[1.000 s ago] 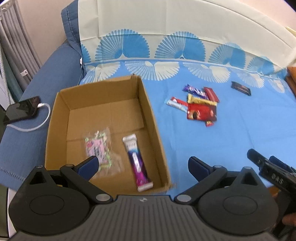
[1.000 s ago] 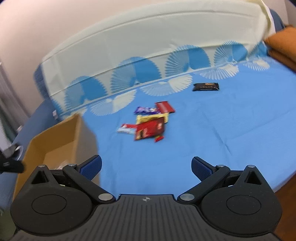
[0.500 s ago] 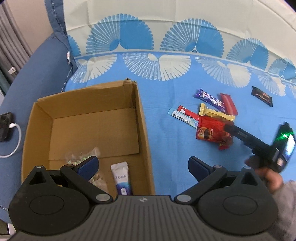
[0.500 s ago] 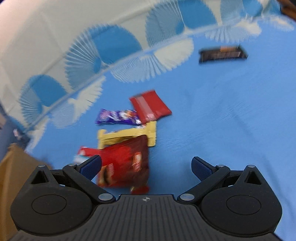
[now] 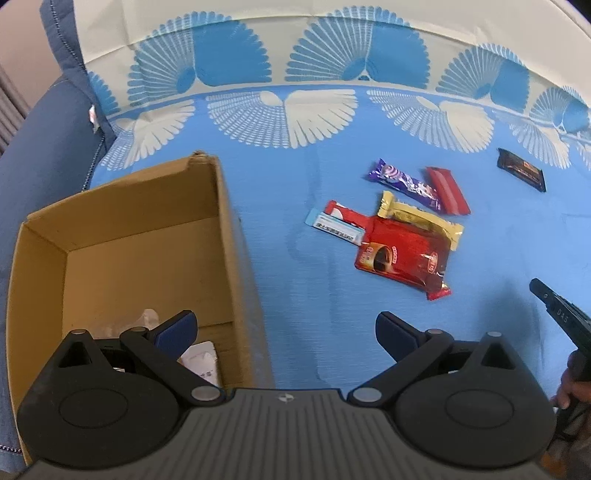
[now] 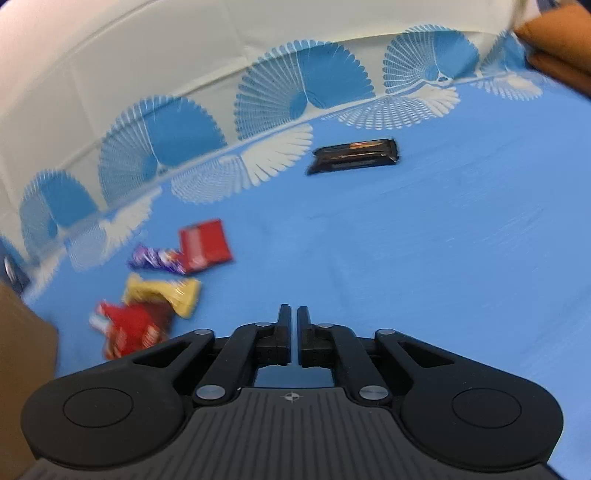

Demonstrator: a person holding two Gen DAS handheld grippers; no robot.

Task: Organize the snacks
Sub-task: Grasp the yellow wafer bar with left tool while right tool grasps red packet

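A cardboard box (image 5: 229,236) stands at the left on the blue bedsheet, with a clear bag (image 5: 147,319) and a white-ended packet (image 5: 201,360) inside. My left gripper (image 5: 284,326) is open and empty, hovering over the box's right wall. A pile of snacks lies to the right: large red pack (image 5: 402,260), yellow bar (image 5: 421,219), purple bar (image 5: 406,182), red bar (image 5: 447,190), light blue stick (image 5: 334,227). A black bar (image 5: 521,169) lies apart, also in the right wrist view (image 6: 354,155). My right gripper (image 6: 293,321) is shut and empty above the sheet, right of the pile (image 6: 147,317).
A white headboard (image 5: 295,33) with blue fan pattern runs along the back. A dark blue cushion (image 5: 48,122) lies left of the box. An orange-brown cushion (image 6: 554,40) sits at the far right. The right gripper's tip (image 5: 554,306) shows at the left wrist view's right edge.
My right gripper has shut with nothing in it and pulled back right of the snack pile. My left gripper has shifted forward along the box, staying open.
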